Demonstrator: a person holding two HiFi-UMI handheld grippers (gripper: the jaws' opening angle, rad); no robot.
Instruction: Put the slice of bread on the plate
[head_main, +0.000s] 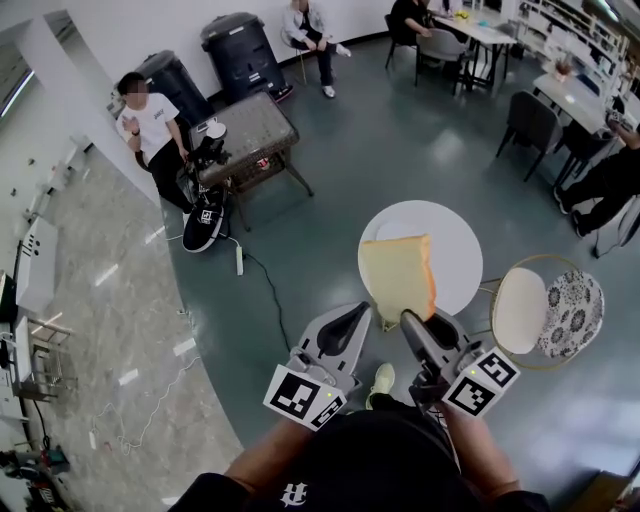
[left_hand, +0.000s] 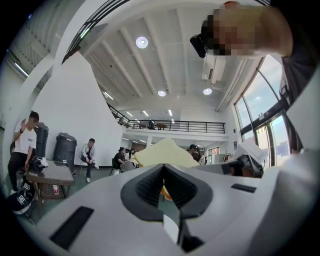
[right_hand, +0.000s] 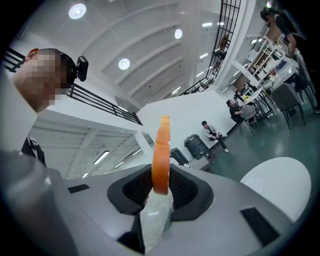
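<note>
Nearest: wearer's dark top (head_main: 370, 465), both forearms reaching out from it, each with a marker-cube tool

Left tongs (head_main: 354, 314): jaws drawn together, nothing in them; its own view (left_hand: 164, 189) shows only a thin slit between the pads

Right tongs (head_main: 411, 323): clamped on the slice of bread (head_main: 398, 276) at its lower corner. Slice is in the air, upright, over the near-left edge of the round white tabletop (head_main: 455, 250), not touching it

Surroundings: gold-framed chair (head_main: 545, 312) just beside the tabletop's right edge; dark wicker table (head_main: 255, 135) with gear on it well apart at upper left; a standing person in a white shirt (head_main: 150, 120) beside it; two dark bins (head_main: 240, 50) behind; a cable (head_main: 265, 295) across the green floor. Nothing stands between slice and tabletop

View differences: head view gives the pale, square crumb face with orange crust down the right side. Right gripper view (right_hand: 161, 189) has the slice (right_hand: 161, 155) edge-on, a narrow orange strip between the pads, with the tabletop (right_hand: 275, 185) at lower right. Left gripper view shows the slice (left_hand: 165, 152) as a pale peak above its own jaws
</note>
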